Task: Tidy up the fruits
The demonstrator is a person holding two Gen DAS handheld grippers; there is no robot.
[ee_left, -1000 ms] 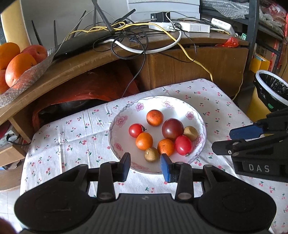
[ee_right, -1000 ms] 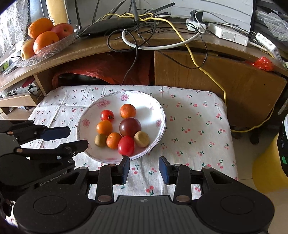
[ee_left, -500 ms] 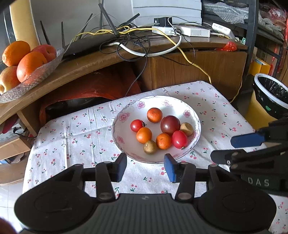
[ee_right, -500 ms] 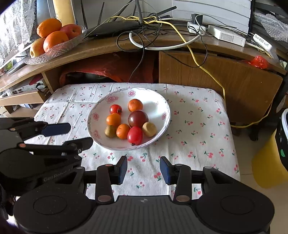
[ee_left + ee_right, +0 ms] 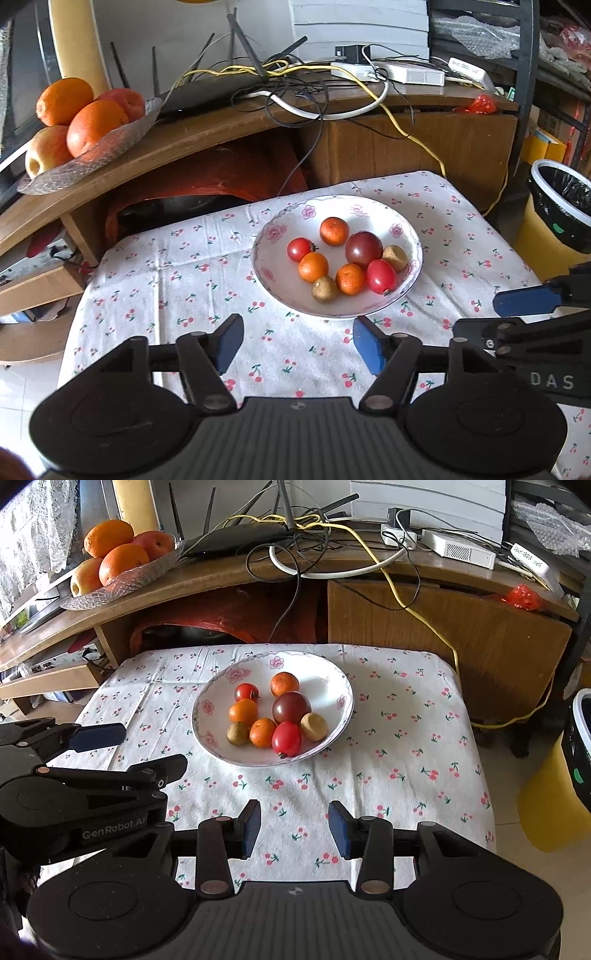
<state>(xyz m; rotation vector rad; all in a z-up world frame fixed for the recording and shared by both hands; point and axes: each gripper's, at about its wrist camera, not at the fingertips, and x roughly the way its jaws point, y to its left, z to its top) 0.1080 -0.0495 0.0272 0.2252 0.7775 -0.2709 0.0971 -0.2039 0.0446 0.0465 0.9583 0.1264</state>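
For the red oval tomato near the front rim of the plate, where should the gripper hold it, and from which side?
Likely from above, across the narrow middle of the red tomato. An orange fruit and a brown fruit crowd its flanks, so aim the fingers carefully.

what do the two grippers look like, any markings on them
Both are matte black plastic, with a ribbed central body, two round discs at its sides, and hinged link arms with metal rivets. The fingers carry blue pads. The left gripper shows white "GenRobot.AI" lettering on its side in the right wrist view; the right gripper reads "DAS" in the left wrist view. No cables or sleeves visible.
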